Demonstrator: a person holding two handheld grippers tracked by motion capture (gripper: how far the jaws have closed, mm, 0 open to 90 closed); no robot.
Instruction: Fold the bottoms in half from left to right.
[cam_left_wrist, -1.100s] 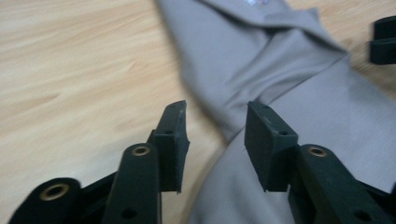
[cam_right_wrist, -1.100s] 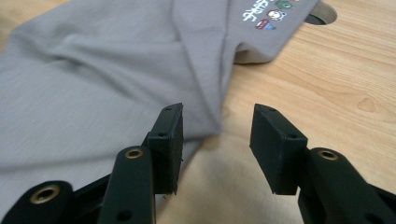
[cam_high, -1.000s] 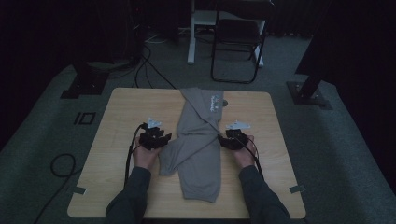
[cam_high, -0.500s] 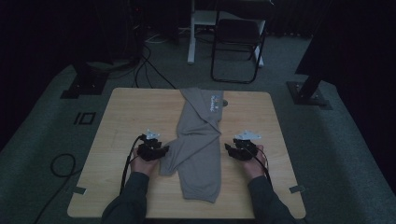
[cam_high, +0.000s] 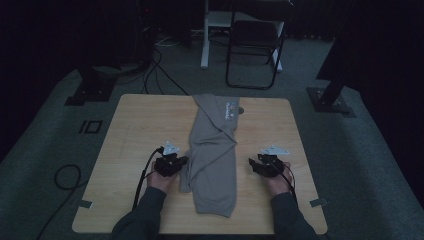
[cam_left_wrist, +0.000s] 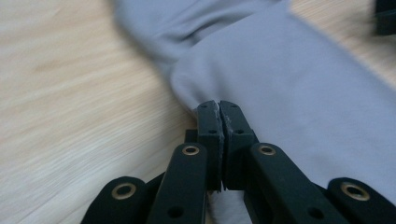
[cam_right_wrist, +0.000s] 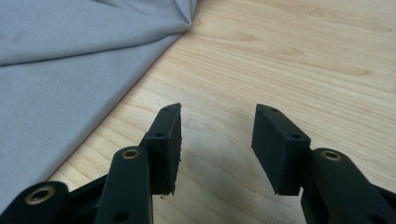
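A grey garment (cam_high: 212, 155), folded into a long strip with a small printed logo near its far end, lies down the middle of the wooden table (cam_high: 140, 125). My left gripper (cam_high: 182, 161) is at the strip's left edge. In the left gripper view its jaws have just been closing and now stand shut (cam_left_wrist: 218, 109) on a fold of the grey cloth (cam_left_wrist: 303, 93), with fabric showing between them. My right gripper (cam_high: 252, 165) hovers just right of the strip. It is open (cam_right_wrist: 217, 126) over bare wood, the garment's edge (cam_right_wrist: 70, 60) lying to its left.
Bare wood lies on both sides of the garment. The person's forearms come in over the table's near edge. Beyond the far edge are a black chair (cam_high: 252, 47) and a white desk leg (cam_high: 205, 35). Cables (cam_high: 65, 175) trail on the floor at left, and a stand base (cam_high: 330, 100) sits at right.
Both hands have drawn back toward the person. The left gripper's jaws, open before, have shut on the garment's left edge. The right gripper has stayed open.
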